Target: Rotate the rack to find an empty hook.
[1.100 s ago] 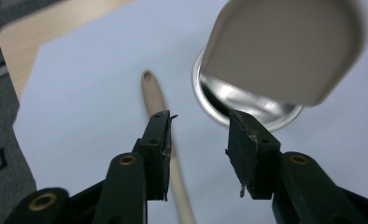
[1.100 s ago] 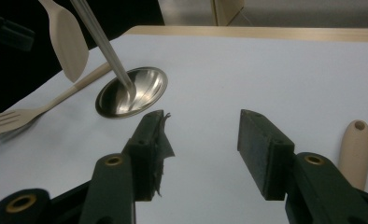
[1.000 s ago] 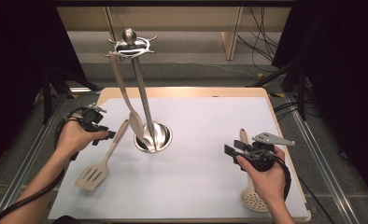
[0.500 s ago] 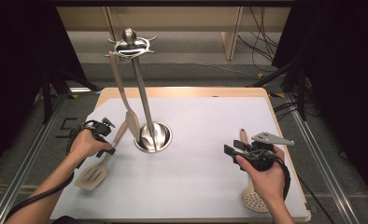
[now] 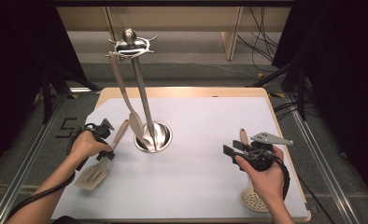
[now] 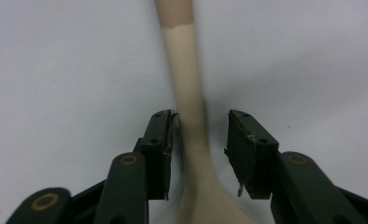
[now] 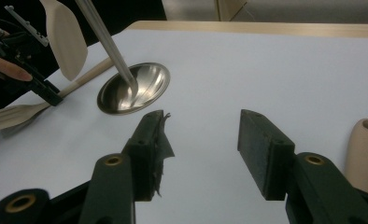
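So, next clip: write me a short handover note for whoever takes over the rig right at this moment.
Left gripper: down over the slotted spatula, jaws astride its handle and just closing; one pad touches, the other is apart, so no grip yet.
Right gripper: open, holding nothing, hovering over the white mat.
Things: the spatula lies flat left of the stand; one beige utensil hangs from the stand's top ring; a perforated skimmer lies under the right hand.
Done: one utensil hung.
Left: probably close on the spatula, lift and hang it, then the skimmer.

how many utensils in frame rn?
3. A slotted turner lies on the table at left, a spoon hangs from the stand, and a skimmer lies at right, partly hidden under the person's hand.
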The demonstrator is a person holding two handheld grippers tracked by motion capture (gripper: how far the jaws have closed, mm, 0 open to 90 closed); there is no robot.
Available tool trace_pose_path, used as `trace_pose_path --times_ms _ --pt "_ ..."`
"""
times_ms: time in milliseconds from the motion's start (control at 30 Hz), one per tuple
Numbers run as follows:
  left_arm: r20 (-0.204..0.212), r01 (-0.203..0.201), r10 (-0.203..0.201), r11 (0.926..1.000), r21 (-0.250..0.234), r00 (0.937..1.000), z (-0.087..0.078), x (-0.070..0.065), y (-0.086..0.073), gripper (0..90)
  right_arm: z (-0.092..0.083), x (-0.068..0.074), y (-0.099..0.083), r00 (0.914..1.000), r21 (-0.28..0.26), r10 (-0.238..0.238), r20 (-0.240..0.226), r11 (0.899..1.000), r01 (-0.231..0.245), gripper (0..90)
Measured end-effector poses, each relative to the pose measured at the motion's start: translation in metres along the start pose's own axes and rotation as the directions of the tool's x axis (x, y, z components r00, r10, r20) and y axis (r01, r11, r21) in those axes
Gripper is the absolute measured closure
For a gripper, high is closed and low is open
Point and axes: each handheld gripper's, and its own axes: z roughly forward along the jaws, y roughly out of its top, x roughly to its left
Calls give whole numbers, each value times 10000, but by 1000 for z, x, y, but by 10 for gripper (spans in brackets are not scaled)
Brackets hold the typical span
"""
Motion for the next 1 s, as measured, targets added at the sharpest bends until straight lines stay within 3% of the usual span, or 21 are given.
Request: trace_pose_path --times_ms 33,167,233,333,400,433,467,533,567,633,700,767,867,900,933,967,1000 --pt "13 388 -388 9992 62 9992 0 -2 1 626 0 0 0 10000 5 14 -1 10000 -14 518" --pt "-266 277 -268 9991 310 9993 2 -6 4 654 -1 0 0 10000 122 -33 59 9999 32 517" --pt "-350 225 -206 9983 546 9992 1 -7 6 668 -1 0 -1 9998 130 167 -60 9998 -166 517" --pt "-344 209 -191 9983 537 9992 3 -6 7 727 -1 2 -1 9994 76 345 -76 9994 -344 517" --pt "-150 492 -481 9954 819 9987 1 -3 9 750 -2 -1 -1 9999 7 92 -144 10000 -92 517" --pt "-69 589 -585 9932 1006 9983 0 -2 10 759 -2 0 -1 9997 5 189 -127 9998 -189 516" --pt "20 770 -774 9938 804 9970 1 -2 10 770 -2 0 -1 10000 22 74 -31 10000 -74 515" --pt "-18 688 -688 9951 708 9976 1 -2 8 777 -4 -1 -2 10000 126 26 -7 9999 -26 515" --pt "-55 649 -647 9959 633 9979 1 -2 7 778 -4 1 -2 9991 69 416 -111 9991 -416 515" --pt "-81 470 -466 9972 586 9989 0 -1 5 779 -4 2 -2 9984 145 561 -122 9983 -559 515" --pt "17 566 -567 9980 263 9984 0 0 3 780 -6 1 -1 9986 310 527 11 9981 -528 515" --pt "191 238 -239 9997 63 9995 -1 7 0 781 -5 1 -1 9988 204 488 -28 9986 -488 515" --pt "600 586 -547 9962 -645 9967 -1 11 -9 781 -5 -1 -1 9991 102 432 -16 9990 -432 515" --pt "723 656 -593 9940 -880 9956 -1 13 -12 781 -5 -4 -1 9999 33 127 16 9999 -127 516" --pt "762 653 -576 9926 -1021 9954 -2 13 -15 781 -4 -4 -1 9999 83 101 140 9999 -102 516" --pt "826 605 -502 9899 -1281 9953 -1 13 -18 781 -5 -2 -1 9989 150 454 115 9988 -455 516" --pt "853 573 -451 9875 -1465 9953 -1 13 -20 781 -5 -3 -1 9995 98 289 139 9995 -290 516"
